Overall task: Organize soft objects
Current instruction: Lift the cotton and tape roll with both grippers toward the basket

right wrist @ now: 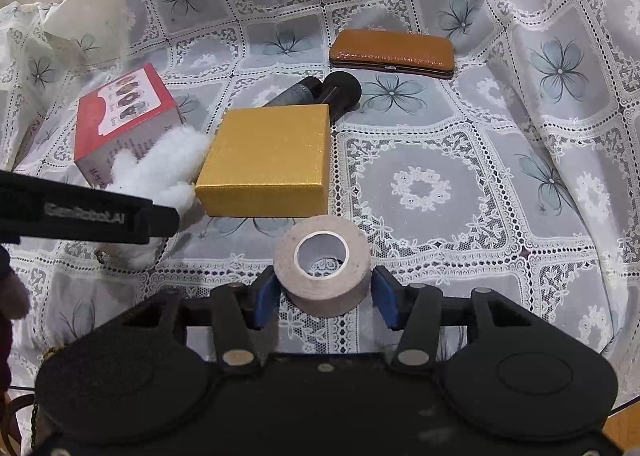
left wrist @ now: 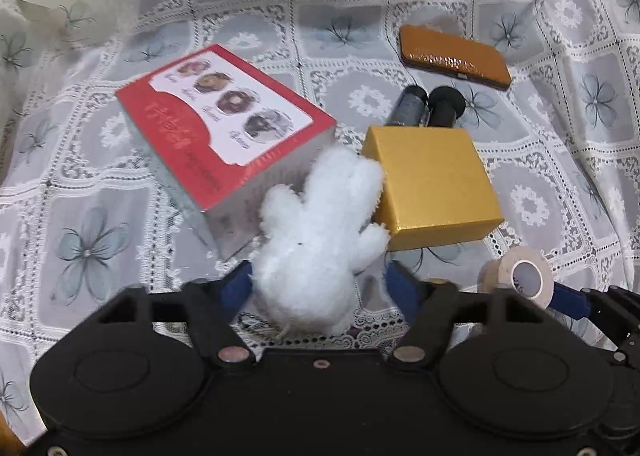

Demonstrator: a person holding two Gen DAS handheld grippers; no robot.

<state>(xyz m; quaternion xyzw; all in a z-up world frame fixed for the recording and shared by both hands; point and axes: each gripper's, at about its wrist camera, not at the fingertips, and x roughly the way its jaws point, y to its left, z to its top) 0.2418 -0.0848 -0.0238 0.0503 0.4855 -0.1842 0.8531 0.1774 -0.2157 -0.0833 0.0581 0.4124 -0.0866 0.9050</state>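
Two boxes (one red (left wrist: 224, 127), one gold (left wrist: 432, 183)), one plush toy (left wrist: 316, 232), one tape roll (right wrist: 322, 270), one brown case (left wrist: 454, 55), two black cylinders (left wrist: 428, 105).

A white lace cloth (right wrist: 440, 183) printed with grey-blue flowers and square openwork panels covers the whole surface and rises in soft folds at the back and sides. Even indoor light falls across it. A sliver of wood (right wrist: 624, 428) shows at the lower right corner.

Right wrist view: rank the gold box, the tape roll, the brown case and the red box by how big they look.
1. gold box
2. brown case and red box: look alike; the box is partly hidden by the white plush
3. tape roll: nearest the camera, so it looks enlarged
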